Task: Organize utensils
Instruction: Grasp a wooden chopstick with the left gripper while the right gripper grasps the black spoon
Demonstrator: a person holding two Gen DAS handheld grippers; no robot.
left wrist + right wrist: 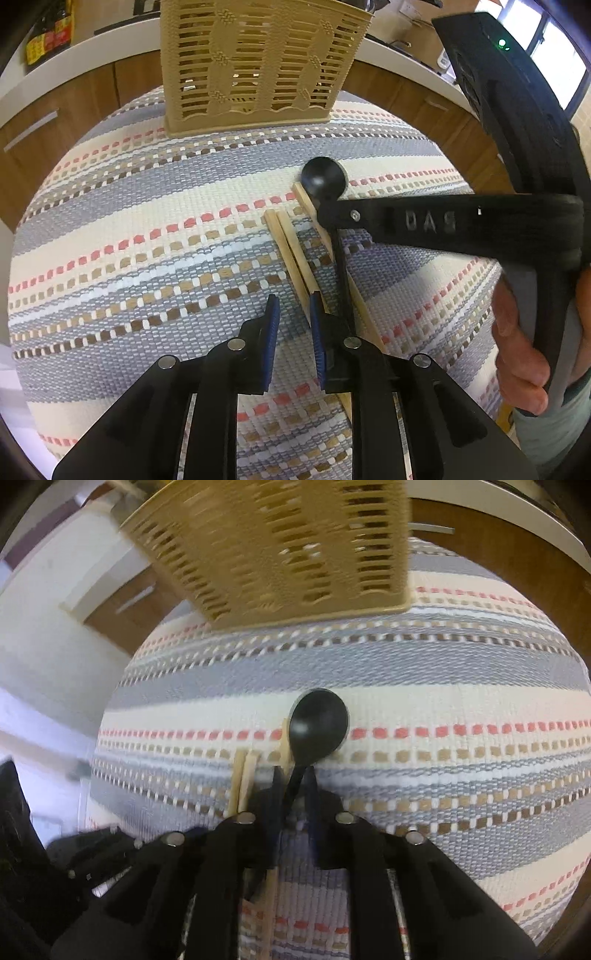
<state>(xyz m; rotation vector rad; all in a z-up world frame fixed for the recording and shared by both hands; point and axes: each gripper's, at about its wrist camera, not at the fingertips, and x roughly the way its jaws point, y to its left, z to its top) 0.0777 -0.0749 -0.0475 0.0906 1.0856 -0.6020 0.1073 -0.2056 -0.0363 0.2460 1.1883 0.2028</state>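
A tan slotted utensil basket point(255, 62) stands at the far side of the striped mat; it also shows in the right wrist view point(288, 546). A black spoon point(325, 179) lies across several wooden chopsticks point(291, 254) on the mat. My right gripper point(293, 779) is closed on the spoon's handle, with the bowl point(318, 731) sticking out ahead; its finger reaches in from the right in the left wrist view point(406, 221). My left gripper point(293, 306) is open just above the chopsticks' near ends, holding nothing.
The striped woven mat point(147, 229) covers the table. Wooden cabinets and a white counter point(74, 74) lie beyond it. A hand point(517, 350) holds the right gripper's body at the right.
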